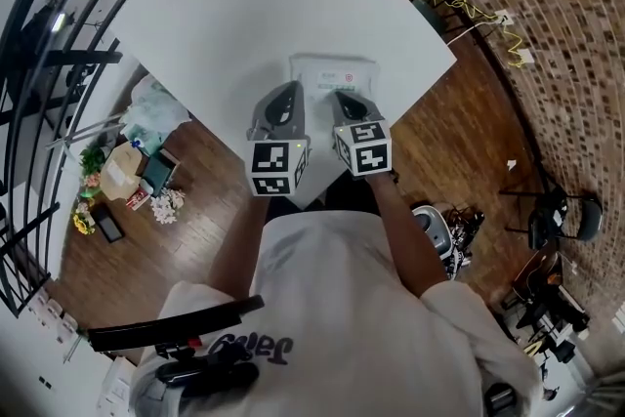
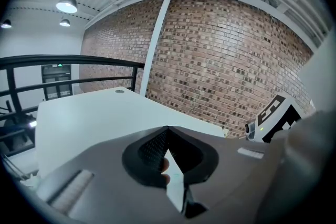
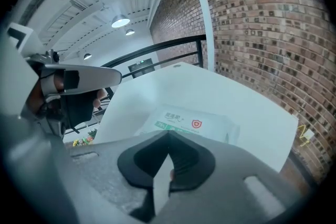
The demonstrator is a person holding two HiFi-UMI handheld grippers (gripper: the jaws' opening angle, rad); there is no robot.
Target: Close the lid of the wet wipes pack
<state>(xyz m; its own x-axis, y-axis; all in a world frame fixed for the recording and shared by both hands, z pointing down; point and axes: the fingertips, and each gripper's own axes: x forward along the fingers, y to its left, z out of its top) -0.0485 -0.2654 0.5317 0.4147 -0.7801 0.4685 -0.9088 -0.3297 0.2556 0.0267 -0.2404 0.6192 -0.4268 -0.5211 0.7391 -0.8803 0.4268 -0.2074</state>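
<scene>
The soft, white, rectangular plastic wet wipes pack [image 1: 332, 70] lies flat on the smooth matte white table [image 1: 244, 5], near the table's edge. The grey moulded left gripper [image 1: 289, 91] and right gripper [image 1: 344, 97] sit at the pack's near side. Each has its jaws closed tip to tip, holding nothing.

Brick wall [image 1: 557, 24], wood floor [image 1: 210, 186] — white table [image 1: 254, 5]

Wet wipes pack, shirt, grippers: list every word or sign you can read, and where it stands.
Wet wipes pack: red shield sign; the print beside it is too blurred to read.
Shirt: dark lettering, upside down, not legible.
Left gripper, right gripper: square markers, no words.
</scene>
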